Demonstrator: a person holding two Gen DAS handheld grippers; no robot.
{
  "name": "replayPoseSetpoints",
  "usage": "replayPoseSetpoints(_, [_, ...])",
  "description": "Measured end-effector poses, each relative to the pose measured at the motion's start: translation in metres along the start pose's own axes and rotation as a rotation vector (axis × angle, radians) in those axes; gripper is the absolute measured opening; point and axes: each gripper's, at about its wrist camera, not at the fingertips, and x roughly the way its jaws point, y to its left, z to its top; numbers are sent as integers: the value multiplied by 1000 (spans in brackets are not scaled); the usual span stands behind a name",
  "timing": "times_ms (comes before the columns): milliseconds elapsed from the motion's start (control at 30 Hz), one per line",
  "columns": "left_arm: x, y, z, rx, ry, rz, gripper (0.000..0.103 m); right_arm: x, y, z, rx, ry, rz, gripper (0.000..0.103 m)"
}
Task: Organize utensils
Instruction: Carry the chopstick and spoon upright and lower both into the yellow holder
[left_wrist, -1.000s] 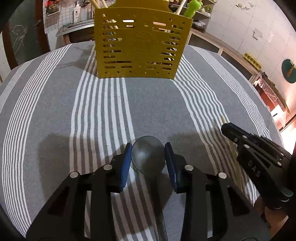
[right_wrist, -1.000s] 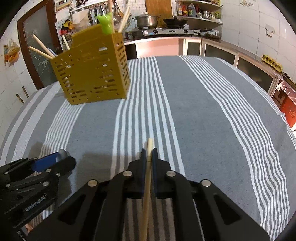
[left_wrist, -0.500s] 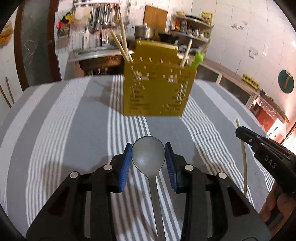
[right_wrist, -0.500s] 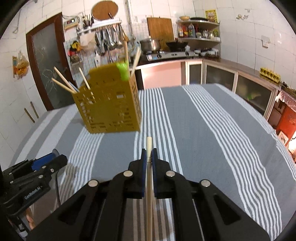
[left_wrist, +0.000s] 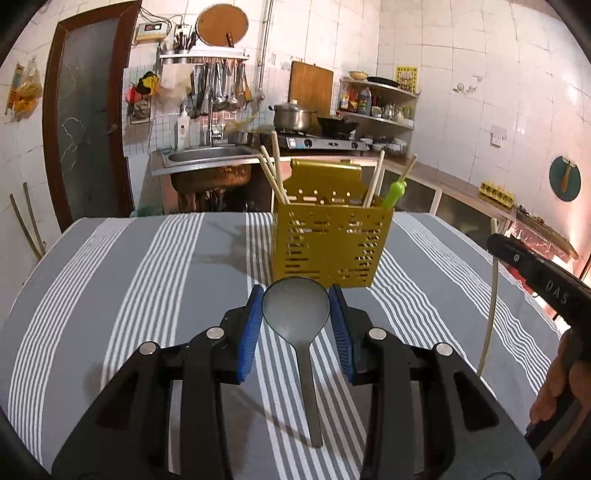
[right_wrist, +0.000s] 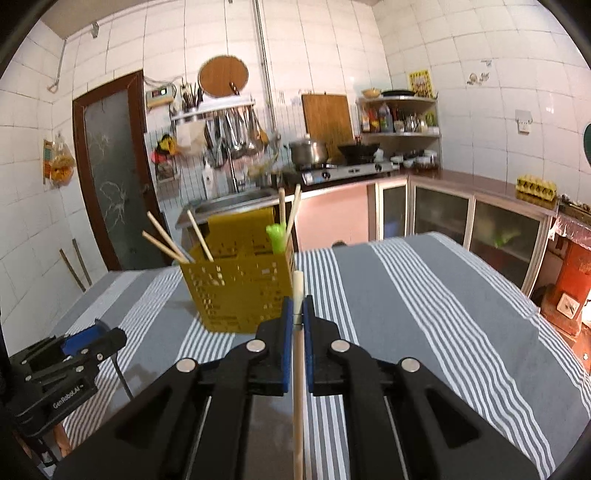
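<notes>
My left gripper (left_wrist: 296, 317) is shut on a grey metal spoon (left_wrist: 296, 308), bowl between the blue pads, handle hanging down above the cloth. My right gripper (right_wrist: 297, 314) is shut on a pale wooden chopstick (right_wrist: 297, 369), its tip just past the fingers. A yellow perforated utensil basket (left_wrist: 330, 245) stands on the striped table ahead of both; in the right wrist view the basket (right_wrist: 240, 291) is ahead to the left. It holds several chopsticks and a green-handled utensil (left_wrist: 394, 192). The right gripper (left_wrist: 535, 280) with its chopstick shows at the left view's right edge.
The table has a grey and white striped cloth (left_wrist: 147, 295). Behind it are a steel sink (left_wrist: 207, 157), hanging utensils, a stove with pots (left_wrist: 295, 118) and counter cabinets (right_wrist: 461, 221) to the right. The left gripper (right_wrist: 70, 354) shows at lower left of the right view.
Both grippers have lifted and tilted up from the cloth, carrying the spoon and the chopstick. The basket now sits lower and level in both views.
</notes>
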Motion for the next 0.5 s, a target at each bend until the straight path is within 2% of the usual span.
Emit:
replayPoseSetpoints(167, [-3,7,3,5,-25,-2,35,-8,2,4,1,-61,4,6])
replayPoseSetpoints(500, [-12,8,8,11,-60,-18,35,-14,7,12,-26,-111,12,6])
